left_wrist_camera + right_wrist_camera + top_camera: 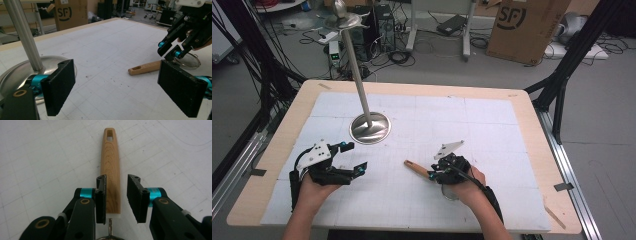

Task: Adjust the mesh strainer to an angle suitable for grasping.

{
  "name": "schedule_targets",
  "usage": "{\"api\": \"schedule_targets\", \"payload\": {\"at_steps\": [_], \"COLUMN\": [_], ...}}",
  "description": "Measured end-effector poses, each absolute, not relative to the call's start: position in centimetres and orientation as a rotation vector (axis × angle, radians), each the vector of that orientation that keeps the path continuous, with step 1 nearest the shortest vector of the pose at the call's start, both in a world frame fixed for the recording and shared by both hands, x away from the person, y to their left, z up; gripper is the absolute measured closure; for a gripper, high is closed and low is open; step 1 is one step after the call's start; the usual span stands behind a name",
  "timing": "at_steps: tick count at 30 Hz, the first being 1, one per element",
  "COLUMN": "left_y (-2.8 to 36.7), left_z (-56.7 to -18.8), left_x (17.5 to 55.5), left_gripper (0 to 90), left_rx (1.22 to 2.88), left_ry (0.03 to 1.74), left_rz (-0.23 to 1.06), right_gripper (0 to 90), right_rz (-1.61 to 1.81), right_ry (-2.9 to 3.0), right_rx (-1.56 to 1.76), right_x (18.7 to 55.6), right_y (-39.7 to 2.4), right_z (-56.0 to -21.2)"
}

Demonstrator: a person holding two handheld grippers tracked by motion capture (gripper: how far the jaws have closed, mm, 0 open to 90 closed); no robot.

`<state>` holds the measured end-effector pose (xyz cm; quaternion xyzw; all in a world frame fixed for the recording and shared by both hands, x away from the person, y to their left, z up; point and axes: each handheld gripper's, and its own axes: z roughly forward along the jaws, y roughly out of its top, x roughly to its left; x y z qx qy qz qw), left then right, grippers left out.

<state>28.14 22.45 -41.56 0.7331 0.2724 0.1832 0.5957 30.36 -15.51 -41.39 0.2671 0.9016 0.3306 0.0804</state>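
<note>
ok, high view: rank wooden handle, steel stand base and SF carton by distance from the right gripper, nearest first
1. wooden handle: between the jaws of the right gripper, sticking out to its left.
2. steel stand base: on the mat, up and left of the gripper.
3. SF carton: on the floor beyond the table's far edge.

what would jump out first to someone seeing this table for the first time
Probably the tall metal stand, its round base left of the white mat's middle and its pole slanting up toward the far edge. Next, the wooden handle lying on the mat in front of the right tool, between its open jaws, one pad close against it, a gap at the other. The left tool hangs wide open near the stand's base.
</note>
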Motion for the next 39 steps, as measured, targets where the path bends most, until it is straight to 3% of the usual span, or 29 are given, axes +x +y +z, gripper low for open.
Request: {"api": "schedule_targets", "payload": {"at_steps": [6,22,39], "left_y": [22.5,22.5,22.4], "left_z": [-41.5,-41.5,-41.6], "left_x": [28.2,28.1,28.2], "left_gripper": [15.1,15.1,15.1], "left_rx": [1.703,1.700,1.708], "left_ry": [0.633,0.634,0.634], "left_rz": [0.428,0.426,0.429], "right_gripper": [64.1,66.8,69.0], "right_rz": [0.940,0.853,0.847], "right_ry": [2.732,2.772,2.713], "right_rx": [0.776,0.736,0.821], "right_x": [30.0,30.2,31.2], "right_y": [-15.0,-14.9,-17.9], "right_z": [-41.7,-42.4,-42.0]}}
